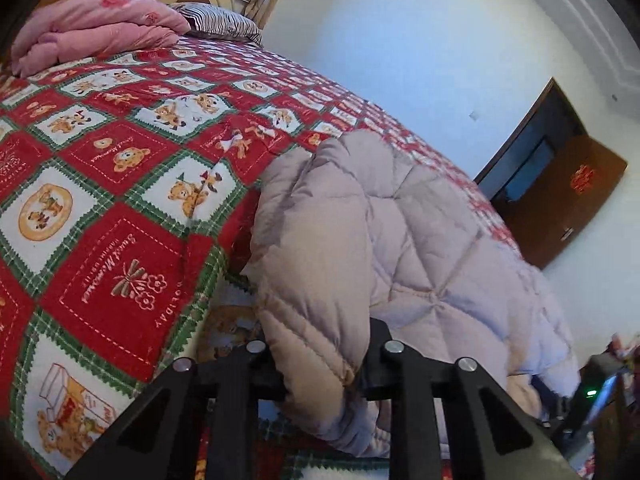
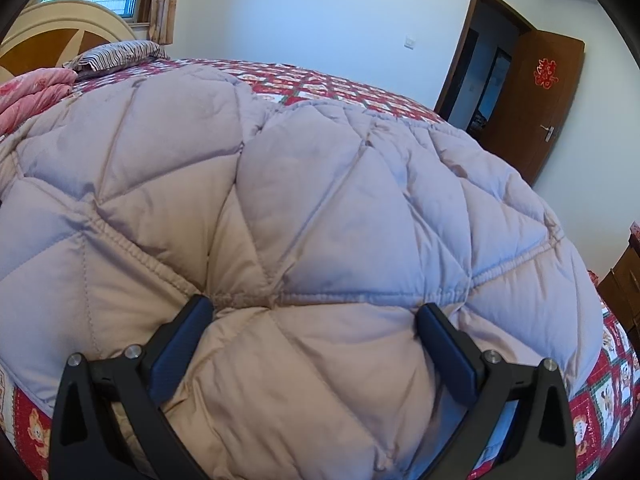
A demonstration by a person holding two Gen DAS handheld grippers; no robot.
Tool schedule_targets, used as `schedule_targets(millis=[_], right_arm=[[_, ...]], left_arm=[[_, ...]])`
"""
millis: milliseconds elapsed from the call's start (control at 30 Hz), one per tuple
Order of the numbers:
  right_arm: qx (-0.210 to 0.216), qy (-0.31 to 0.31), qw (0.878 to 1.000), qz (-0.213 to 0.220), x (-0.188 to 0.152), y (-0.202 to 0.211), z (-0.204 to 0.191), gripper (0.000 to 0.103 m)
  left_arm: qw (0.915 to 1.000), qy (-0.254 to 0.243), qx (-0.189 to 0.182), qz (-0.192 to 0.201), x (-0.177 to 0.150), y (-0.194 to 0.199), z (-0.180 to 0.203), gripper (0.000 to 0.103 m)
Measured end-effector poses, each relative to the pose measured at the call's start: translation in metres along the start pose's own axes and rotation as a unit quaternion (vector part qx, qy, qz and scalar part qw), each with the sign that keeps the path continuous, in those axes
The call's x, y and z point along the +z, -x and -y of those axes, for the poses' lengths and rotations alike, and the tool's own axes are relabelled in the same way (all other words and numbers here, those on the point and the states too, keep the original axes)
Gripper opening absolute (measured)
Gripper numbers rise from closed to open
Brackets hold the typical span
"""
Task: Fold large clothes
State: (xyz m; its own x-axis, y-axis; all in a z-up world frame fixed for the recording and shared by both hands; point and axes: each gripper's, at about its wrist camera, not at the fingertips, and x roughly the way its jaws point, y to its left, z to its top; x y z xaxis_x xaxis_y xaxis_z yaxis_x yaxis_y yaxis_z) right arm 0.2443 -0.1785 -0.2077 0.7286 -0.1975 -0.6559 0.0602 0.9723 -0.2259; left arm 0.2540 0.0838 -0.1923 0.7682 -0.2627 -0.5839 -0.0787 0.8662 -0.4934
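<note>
A pale pink-beige quilted puffer coat point(image 2: 320, 200) lies on the bed and fills most of the right wrist view. My right gripper point(image 2: 316, 312) is open, its two fingers pressed on the coat's padded surface, one each side of a bulge near an elastic seam. In the left wrist view a thick fold of the same coat point(image 1: 360, 240) runs between my left gripper's point(image 1: 324, 368) fingers, which are shut on it near the bed's edge. The left fingertips are hidden by the fabric.
The bed has a red, white and green teddy-bear quilt point(image 1: 120, 160). A folded pink blanket point(image 1: 92, 28) and a striped pillow point(image 1: 224, 24) lie by the headboard. A brown door point(image 2: 552, 100) stands open at the right, with a wooden cabinet point(image 2: 624, 280) at the edge.
</note>
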Motion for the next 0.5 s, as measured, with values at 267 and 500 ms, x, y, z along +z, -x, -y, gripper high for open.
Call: schedule_targets(millis=[267, 500], right_arm=[[-0.022, 0.006, 1.0, -0.005, 0.004, 0.006, -0.02, 0.103], [0.018, 0.012, 1.0, 0.008, 0.008, 0.02, -0.061, 0.103]], left_arm=[[0.9985, 0.001, -0.036, 0.041, 0.02, 0.052, 0.005, 0.019], [0.9958, -0.034, -0.012, 0.084, 0.049, 0.089, 0.024, 0.019]])
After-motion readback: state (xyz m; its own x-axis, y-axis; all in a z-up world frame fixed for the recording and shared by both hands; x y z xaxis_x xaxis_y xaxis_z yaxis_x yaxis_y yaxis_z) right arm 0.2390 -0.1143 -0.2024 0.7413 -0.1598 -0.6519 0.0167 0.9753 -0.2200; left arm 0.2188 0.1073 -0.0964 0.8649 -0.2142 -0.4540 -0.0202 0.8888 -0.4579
